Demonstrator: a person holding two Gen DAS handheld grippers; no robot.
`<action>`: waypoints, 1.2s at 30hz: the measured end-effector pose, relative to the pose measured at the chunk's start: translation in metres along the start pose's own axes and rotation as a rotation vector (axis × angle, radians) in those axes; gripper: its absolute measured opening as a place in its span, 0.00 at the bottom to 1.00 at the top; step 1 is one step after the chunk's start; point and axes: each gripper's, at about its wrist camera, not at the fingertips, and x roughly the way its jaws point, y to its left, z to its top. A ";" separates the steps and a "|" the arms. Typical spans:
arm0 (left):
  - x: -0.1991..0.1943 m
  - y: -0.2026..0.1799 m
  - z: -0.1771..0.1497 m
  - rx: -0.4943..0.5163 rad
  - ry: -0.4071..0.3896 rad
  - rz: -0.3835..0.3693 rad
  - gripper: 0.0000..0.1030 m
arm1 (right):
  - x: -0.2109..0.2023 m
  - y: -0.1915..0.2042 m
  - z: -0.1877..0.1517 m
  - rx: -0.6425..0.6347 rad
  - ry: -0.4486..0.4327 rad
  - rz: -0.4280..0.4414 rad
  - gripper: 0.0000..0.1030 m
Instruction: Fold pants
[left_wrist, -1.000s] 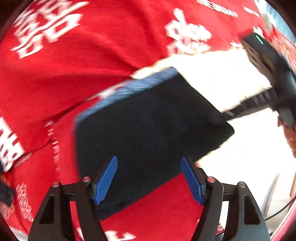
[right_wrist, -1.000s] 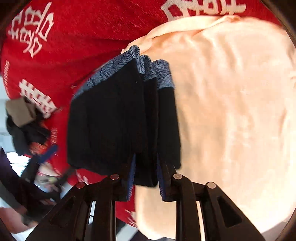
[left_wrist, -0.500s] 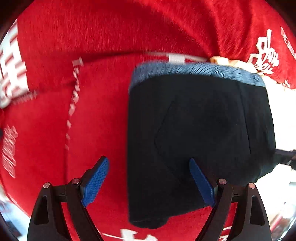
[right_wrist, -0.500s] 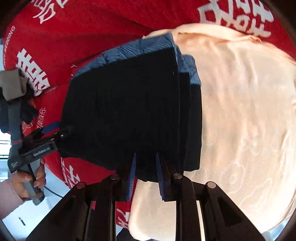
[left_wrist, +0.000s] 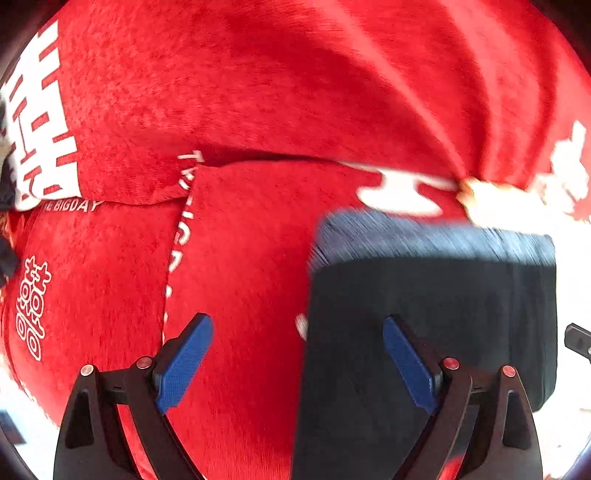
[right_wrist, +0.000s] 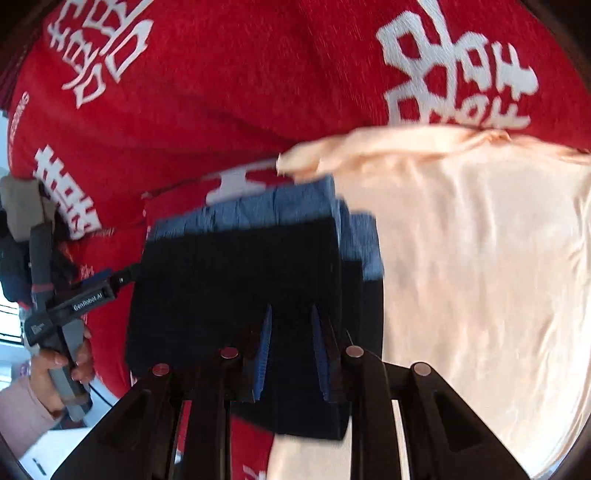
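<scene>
Folded pants (right_wrist: 236, 288) pinched in right tongs (right_wrist: 290, 347), left tongs (left_wrist: 295, 365) spread wide

Folded dark pants (right_wrist: 236, 288), blue waistband, layered

pants (right_wrist: 236, 280): matt dark knit cloth, ribbed blue band | red blanket (left_wrist: 258, 92) beneath pants: fuzzy matt fleece, flat white print | peach cloth (right_wrist: 480, 277) beside pants: thin, smooth, slight sheen | left tool (left_wrist: 295, 362): matt black plastic, textured blue pads (left_wrist: 184, 363), small shiny metal rivets
</scene>
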 end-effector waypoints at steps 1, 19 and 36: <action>0.005 0.002 0.006 -0.020 -0.001 -0.002 0.91 | 0.005 0.000 0.008 -0.001 -0.007 -0.010 0.24; 0.025 0.031 -0.009 -0.027 0.092 0.003 1.00 | 0.007 -0.043 -0.015 0.114 0.085 -0.095 0.58; 0.003 0.002 -0.050 0.020 0.193 -0.039 1.00 | -0.016 -0.052 -0.060 0.212 0.129 -0.020 0.67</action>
